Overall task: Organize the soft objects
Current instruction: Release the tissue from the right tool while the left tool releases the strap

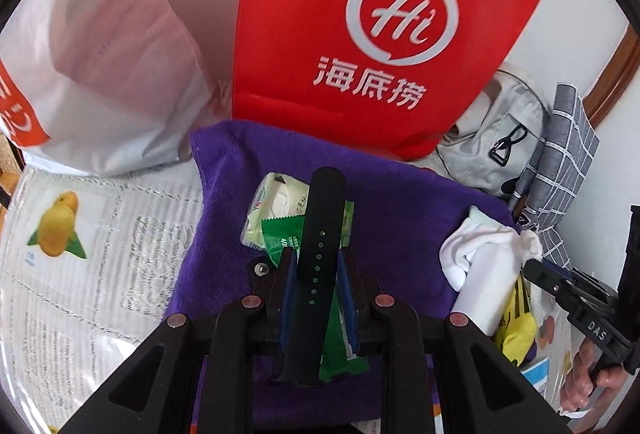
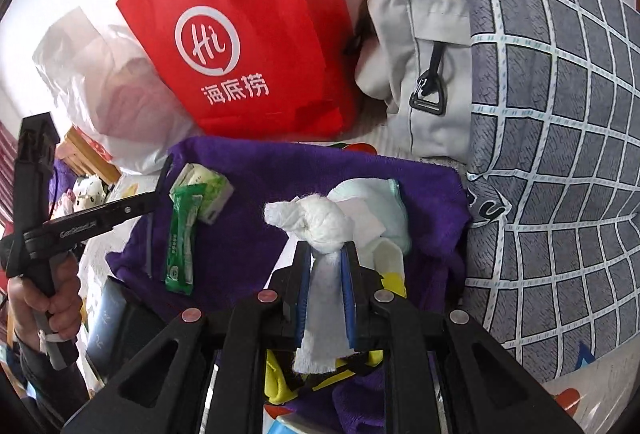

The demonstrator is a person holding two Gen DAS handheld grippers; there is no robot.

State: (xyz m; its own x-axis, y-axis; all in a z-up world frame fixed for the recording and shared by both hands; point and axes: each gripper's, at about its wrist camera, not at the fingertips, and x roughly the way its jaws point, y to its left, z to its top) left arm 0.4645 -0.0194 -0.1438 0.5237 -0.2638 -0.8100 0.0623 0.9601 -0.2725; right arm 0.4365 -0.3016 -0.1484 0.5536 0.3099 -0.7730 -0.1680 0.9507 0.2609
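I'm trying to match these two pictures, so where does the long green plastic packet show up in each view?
Left wrist: the long green plastic packet lies at centre, on the purple towel, partly behind the black strap.
Right wrist: it sits left of centre, lengthwise on the towel.
Shared landmark: the red paper bag behind the towel.

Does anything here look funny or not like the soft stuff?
Yes. The left claw is pinching a stiff black rubber watch strap with holes, which isn't really soft. The right claw holds a twisted, frayed white tissue wad over the purple fleece towel.
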